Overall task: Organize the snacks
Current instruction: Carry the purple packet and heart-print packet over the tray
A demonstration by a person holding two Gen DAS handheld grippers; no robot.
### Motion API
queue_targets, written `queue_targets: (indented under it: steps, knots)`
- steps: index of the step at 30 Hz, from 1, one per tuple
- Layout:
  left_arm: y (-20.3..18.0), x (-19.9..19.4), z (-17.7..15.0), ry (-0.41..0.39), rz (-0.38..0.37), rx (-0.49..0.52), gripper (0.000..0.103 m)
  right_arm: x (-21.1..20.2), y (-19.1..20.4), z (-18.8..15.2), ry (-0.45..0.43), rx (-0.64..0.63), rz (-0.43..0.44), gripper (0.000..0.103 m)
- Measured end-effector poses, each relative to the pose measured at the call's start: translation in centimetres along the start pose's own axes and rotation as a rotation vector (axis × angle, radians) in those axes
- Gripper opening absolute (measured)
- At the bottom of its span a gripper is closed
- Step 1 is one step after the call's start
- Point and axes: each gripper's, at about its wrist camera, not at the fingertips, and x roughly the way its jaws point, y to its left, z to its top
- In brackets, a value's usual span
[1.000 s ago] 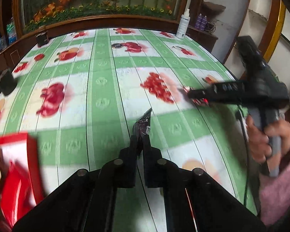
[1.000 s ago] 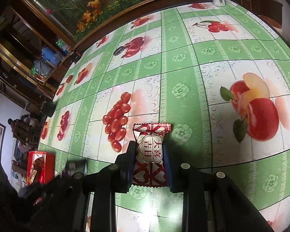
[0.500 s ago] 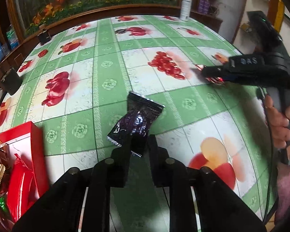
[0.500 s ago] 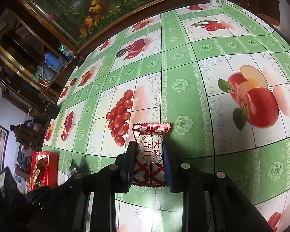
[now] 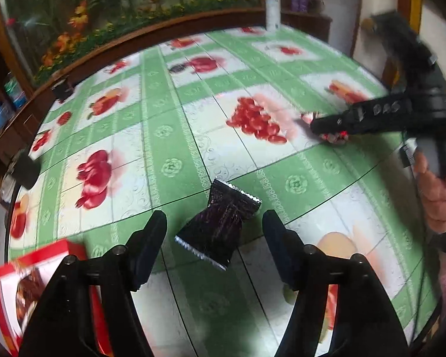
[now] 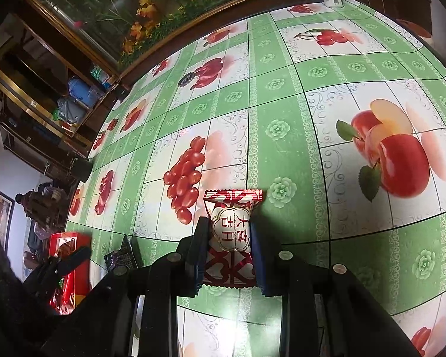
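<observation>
A black snack packet [image 5: 220, 223] sits between the fingers of my left gripper [image 5: 214, 229], whose jaws are opening, and neither pad touches it. I cannot tell whether it rests on the green fruit-print tablecloth [image 5: 169, 136]. The right wrist view shows the same packet [image 6: 122, 255] beside the left gripper [image 6: 71, 261]. My right gripper [image 6: 229, 238] is shut on a red-and-white wrapped candy [image 6: 230, 229] just above the cloth. It reaches in from the right [image 5: 356, 119] in the left wrist view. A red box [image 5: 6, 294] holding snacks stands at the lower left.
The red box [image 6: 65, 244] stands near the table's left edge. A white bottle [image 5: 273, 9] stands at the far edge. Two small black objects [image 5: 26, 169] [image 5: 61, 89] sit along the left rim. A hand [image 5: 437, 190] holds the right gripper's handle.
My left gripper's jaws have spread apart and released the black packet, which now lies loose between the fingers. The left gripper also rolled and shifted. The right gripper kept still with its candy.
</observation>
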Motion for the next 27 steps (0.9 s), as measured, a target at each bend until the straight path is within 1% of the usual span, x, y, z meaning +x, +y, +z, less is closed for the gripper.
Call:
queue_targets:
  steps: [3, 6, 8, 10, 11, 17, 22, 27]
  knots:
    - [0.1, 1.3, 0.4, 0.034, -0.005, 0.034, 0.066, 0.0, 0.0, 0.0, -0.001, -0.002, -0.002, 0.028]
    - [0.1, 1.9, 0.2, 0.056, -0.043, 0.046, 0.066, 0.1, 0.1, 0.1, 0.000, -0.004, -0.003, 0.028]
    - [0.2, 1.9, -0.1, 0.041, -0.076, 0.034, 0.063, 0.1, 0.1, 0.1, 0.001, -0.004, -0.005, 0.028]
    - [0.2, 1.9, -0.2, 0.030, -0.118, 0.019, 0.046, 0.1, 0.2, 0.1, 0.001, -0.005, -0.007, 0.028]
    - [0.2, 1.9, -0.2, 0.027, -0.136, 0.009, 0.042, 0.1, 0.2, 0.1, 0.000, -0.006, -0.008, 0.028]
    - [-0.4, 1.4, -0.5, -0.004, -0.131, -0.014, 0.038, 0.1, 0.3, 0.0, 0.000, -0.010, -0.011, 0.028]
    - [-0.3, 0.8, -1.3, -0.040, -0.122, -0.080, 0.031, 0.1, 0.4, -0.1, -0.001, -0.019, -0.020, 0.028]
    - [-0.3, 0.2, -2.2, -0.065, -0.117, -0.137, 0.029, 0.1, 0.4, -0.1, 0.001, -0.019, -0.019, 0.028]
